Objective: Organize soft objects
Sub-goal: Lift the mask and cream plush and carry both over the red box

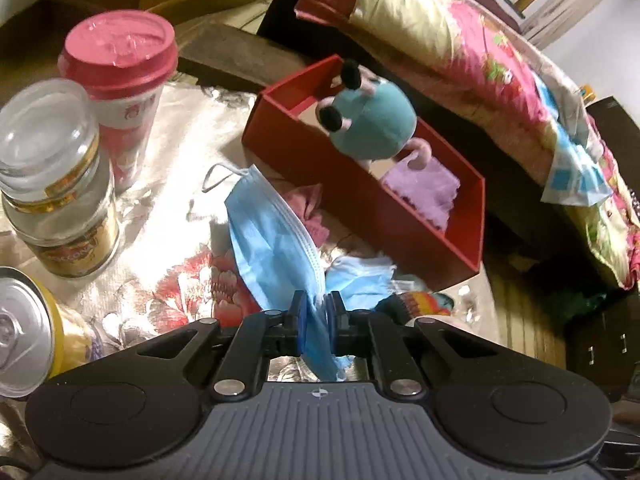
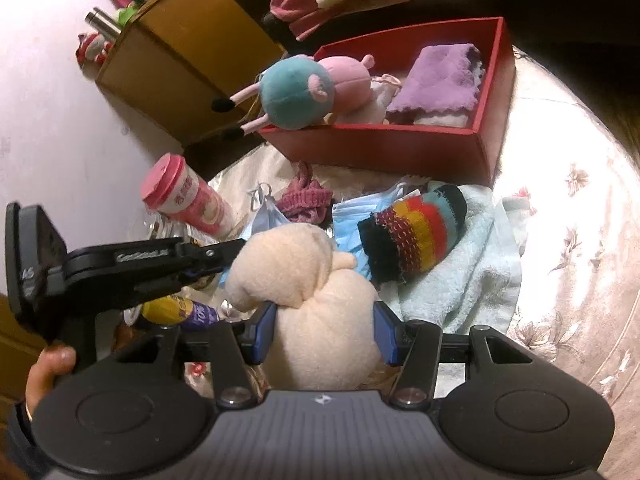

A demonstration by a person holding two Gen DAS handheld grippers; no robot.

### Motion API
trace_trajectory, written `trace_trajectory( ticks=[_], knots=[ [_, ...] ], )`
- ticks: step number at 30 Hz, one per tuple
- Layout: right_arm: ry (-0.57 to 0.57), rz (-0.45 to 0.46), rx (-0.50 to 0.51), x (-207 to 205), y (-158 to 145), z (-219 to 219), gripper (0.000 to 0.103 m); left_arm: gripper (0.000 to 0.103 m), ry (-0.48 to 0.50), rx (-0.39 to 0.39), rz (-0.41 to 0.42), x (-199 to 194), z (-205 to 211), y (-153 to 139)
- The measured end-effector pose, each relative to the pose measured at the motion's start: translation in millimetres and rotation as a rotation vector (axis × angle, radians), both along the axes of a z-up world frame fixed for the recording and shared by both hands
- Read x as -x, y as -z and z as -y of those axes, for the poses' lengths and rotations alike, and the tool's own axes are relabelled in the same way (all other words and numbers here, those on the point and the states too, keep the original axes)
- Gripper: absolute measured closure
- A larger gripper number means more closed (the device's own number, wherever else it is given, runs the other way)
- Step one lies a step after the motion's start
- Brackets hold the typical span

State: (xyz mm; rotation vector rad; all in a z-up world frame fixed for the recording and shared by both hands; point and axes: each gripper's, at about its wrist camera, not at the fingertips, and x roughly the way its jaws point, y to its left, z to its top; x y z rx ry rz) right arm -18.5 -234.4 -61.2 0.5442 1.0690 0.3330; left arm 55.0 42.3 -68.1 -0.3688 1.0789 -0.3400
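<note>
Nearest, in the left wrist view: left gripper (image 1: 316, 306) clamping tight on the folded edge of a blue face mask (image 1: 272, 236), jaws nearly together with only the thin cloth between, the mask hanging free above the table (image 1: 188, 184), probably for carrying to the box.

In the right wrist view: right gripper (image 2: 325, 320) holding a cream plush toy (image 2: 316, 300) around its middle, jaws part-way open because the stuffed body is filling the gap; squeezing softly enough to keep it without crushing.

Just beyond, lying loose on the floral table cover: a second blue mask (image 2: 348, 220), a striped knit sock (image 2: 416, 232) resting on a pale blue towel (image 2: 460, 276), and a pink knit piece (image 2: 306, 200). Waiting, seemingly, for collection.

Off to the side, standing apart as hard items: a glass jar (image 1: 52, 184), a pink-lidded cup (image 1: 120, 80), and a yellow can (image 1: 36, 328).

Farther back: a red box (image 1: 420, 216) serving as the collecting place, already containing a teal and pink plush (image 1: 372, 120) leaning over one end and a folded purple cloth (image 1: 424, 192) at the other.

Beyond that, a bed with a floral quilt (image 1: 480, 60).

Judging the step in hand: moving both held items toward the box.
</note>
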Motion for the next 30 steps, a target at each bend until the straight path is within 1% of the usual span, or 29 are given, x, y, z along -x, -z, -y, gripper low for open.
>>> trace_trajectory(
  ticks=[5, 11, 14, 15, 16, 17, 18, 19, 20, 21, 22, 25, 26, 27, 28, 29, 30],
  knots=[
    [0.033, 0.019, -0.031, -0.8, -4.4, 4.9, 0.076, 0.096, -0.006, 0.084, 0.013, 0.9, -6.8, -12.8],
    [0.083, 0.012, -0.085, -3.4, -4.7, 16.2, 0.076, 0.096, -0.022, 0.205, 0.035, 1.1, -20.0, -29.5],
    [0.101, 0.019, -0.094, -3.6, -6.4, 18.9, 0.076, 0.096, -0.029, 0.236, 0.045, 1.1, -22.7, -34.9],
    [0.106, 0.022, -0.096, -3.7, -7.2, 19.7, 0.076, 0.095, -0.026, 0.228, 0.054, 1.7, -22.3, -36.6],
    [0.111, 0.025, -0.098, -3.8, -7.9, 20.4, 0.076, 0.092, -0.009, 0.195, 0.074, 2.3, -18.7, -38.7],
    [0.113, 0.026, -0.098, -3.8, -8.2, 21.0, 0.076, 0.088, 0.01, 0.136, 0.092, 2.6, -12.3, -39.3],
    [0.117, 0.025, -0.098, -3.8, -8.2, 21.4, 0.076, 0.082, 0.005, 0.086, 0.103, 3.2, -6.8, -37.3],
    [0.12, 0.024, -0.097, -3.8, -8.0, 21.7, 0.076, 0.065, 0.007, 0.031, 0.113, 2.7, 0.8, -31.2],
    [0.119, 0.023, -0.098, -3.8, -7.7, 21.8, 0.076, 0.054, 0.028, -0.009, 0.111, 0.1, 8.2, -22.5],
    [0.119, 0.021, -0.098, -3.7, -7.2, 22.0, 0.076, 0.04, 0.026, -0.058, 0.096, -4.2, 16.1, -9.3],
    [0.12, 0.018, -0.098, -3.6, -6.5, 22.4, 0.076, 0.038, 0.016, -0.103, 0.076, -8.4, 22.4, 4.9],
    [0.122, 0.017, -0.096, -3.3, -6.3, 23.8, 0.076, 0.038, 0.041, -0.193, 0.025, -22.4, 43.1, 38.7],
    [0.12, 0.021, -0.095, -3.3, -6.8, 24.2, 0.076, 0.039, 0.055, -0.212, 0.029, -24.9, 47.7, 45.5],
    [0.116, 0.023, -0.095, -2.7, -7.3, 24.3, 0.076, 0.044, 0.063, -0.239, 0.035, -27.0, 52.3, 51.2],
    [0.114, 0.024, -0.098, -2.5, -7.2, 24.8, 0.076, 0.06, 0.064, -0.26, 0.027, -29.2, 55.4, 57.0],
    [0.112, 0.023, -0.1, -2.3, -7.0, 25.3, 0.076, 0.072, 0.066, -0.261, 0.0, -31.2, 55.2, 62.8],
    [0.109, 0.023, -0.101, -2.3, -6.7, 26.3, 0.076, 0.088, 0.07, -0.24, -0.048, -33.4, 53.5, 68.8]
  ],
)
